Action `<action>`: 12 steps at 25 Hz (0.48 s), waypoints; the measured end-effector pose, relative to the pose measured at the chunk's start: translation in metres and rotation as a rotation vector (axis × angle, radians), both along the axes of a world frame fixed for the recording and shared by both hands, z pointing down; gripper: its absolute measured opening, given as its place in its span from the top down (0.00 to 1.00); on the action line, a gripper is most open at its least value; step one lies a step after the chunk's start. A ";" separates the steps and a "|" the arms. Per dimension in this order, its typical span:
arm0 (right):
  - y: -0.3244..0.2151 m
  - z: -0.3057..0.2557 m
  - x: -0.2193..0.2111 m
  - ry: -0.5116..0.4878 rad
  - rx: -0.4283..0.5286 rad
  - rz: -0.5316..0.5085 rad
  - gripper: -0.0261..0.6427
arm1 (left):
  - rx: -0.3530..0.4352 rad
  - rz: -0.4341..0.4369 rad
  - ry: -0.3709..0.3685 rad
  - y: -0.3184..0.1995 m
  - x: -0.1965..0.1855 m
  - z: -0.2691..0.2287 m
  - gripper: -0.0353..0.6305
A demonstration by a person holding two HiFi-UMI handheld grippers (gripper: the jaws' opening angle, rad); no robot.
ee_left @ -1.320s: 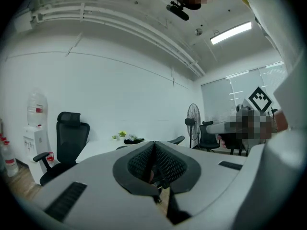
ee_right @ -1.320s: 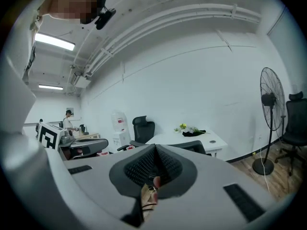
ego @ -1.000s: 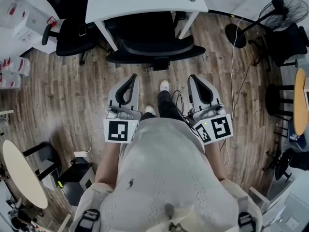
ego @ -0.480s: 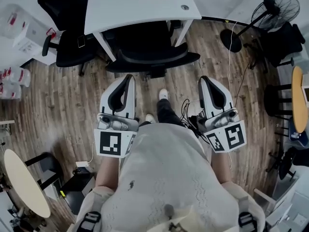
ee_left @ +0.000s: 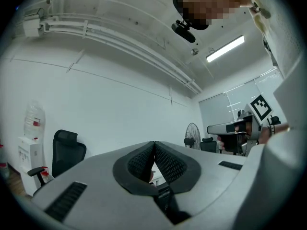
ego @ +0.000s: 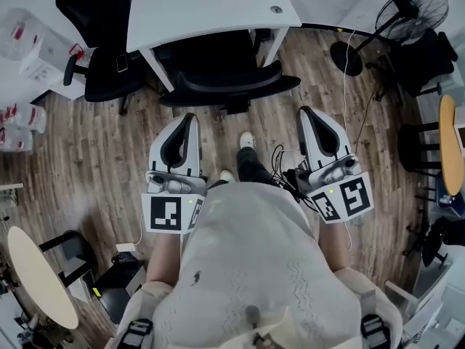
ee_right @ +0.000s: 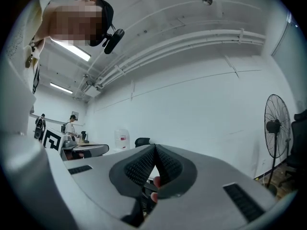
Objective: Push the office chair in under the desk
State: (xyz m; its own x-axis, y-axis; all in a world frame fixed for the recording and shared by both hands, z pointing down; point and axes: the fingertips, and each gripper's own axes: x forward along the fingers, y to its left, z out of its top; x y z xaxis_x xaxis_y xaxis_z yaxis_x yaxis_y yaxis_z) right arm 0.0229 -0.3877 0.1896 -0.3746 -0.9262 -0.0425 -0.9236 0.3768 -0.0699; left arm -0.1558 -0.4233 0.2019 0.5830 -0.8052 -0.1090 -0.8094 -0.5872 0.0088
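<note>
Looking down in the head view, the office chair (ego: 227, 70) sits with its seat tucked beneath the white desk (ego: 203, 6), and only its curved backrest (ego: 231, 87) shows past the desk's near edge. The backrest's long line runs from side to side, square across the way both tools point. The left gripper (ego: 191, 118) and the right gripper (ego: 304, 113) are held either side of the person's foot (ego: 247, 139) over the wooden floor (ego: 94, 151). Both are aimed at the chair and both are apart from it, and neither is clearly the nearer. The chair lies straight ahead and between them, so any last push would go forward against the backrest, one tool towards each end. To my eye little travel is left. A second chair (ego: 102, 20) stands left of the desk and a fan (ego: 407, 9) to the right. In the left gripper view, the left gripper (ee_left: 154, 143) has its ribbed pads (ee_left: 169, 161) pressed together with nothing between them. It looks out level at a bare wall, and the office chair is out of sight below. In the right gripper view, the right gripper (ee_right: 154, 147) is likewise fully closed and empty. Only a wall and a fan (ee_right: 278, 128) are ahead.
</note>
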 end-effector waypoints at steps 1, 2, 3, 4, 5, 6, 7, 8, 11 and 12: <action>0.001 0.001 -0.001 0.000 -0.002 -0.003 0.95 | 0.000 -0.003 -0.003 0.001 -0.001 0.001 0.91; 0.001 0.002 -0.003 0.001 -0.003 -0.005 0.95 | 0.000 -0.005 -0.006 0.002 -0.002 0.002 0.91; 0.001 0.003 -0.004 0.002 -0.003 -0.008 0.95 | 0.001 -0.008 -0.007 0.003 -0.003 0.003 0.91; 0.002 0.004 -0.005 0.002 -0.002 -0.011 0.95 | 0.002 -0.011 -0.008 0.003 -0.004 0.004 0.91; 0.001 0.004 -0.006 0.002 -0.001 -0.013 0.95 | 0.002 -0.015 -0.008 0.004 -0.005 0.005 0.91; 0.001 0.005 -0.006 0.002 0.000 -0.015 0.95 | 0.001 -0.020 -0.008 0.004 -0.005 0.007 0.91; 0.001 0.006 -0.006 0.003 0.001 -0.017 0.95 | -0.001 -0.024 -0.008 0.005 -0.006 0.009 0.91; 0.001 0.006 -0.006 0.005 0.002 -0.018 0.95 | -0.004 -0.027 -0.008 0.005 -0.006 0.011 0.91; 0.000 0.003 -0.007 0.009 0.010 -0.018 0.95 | -0.008 -0.025 -0.009 0.005 -0.006 0.013 0.91; 0.000 0.002 -0.007 0.010 0.011 -0.017 0.95 | -0.009 -0.022 -0.011 0.004 -0.006 0.014 0.91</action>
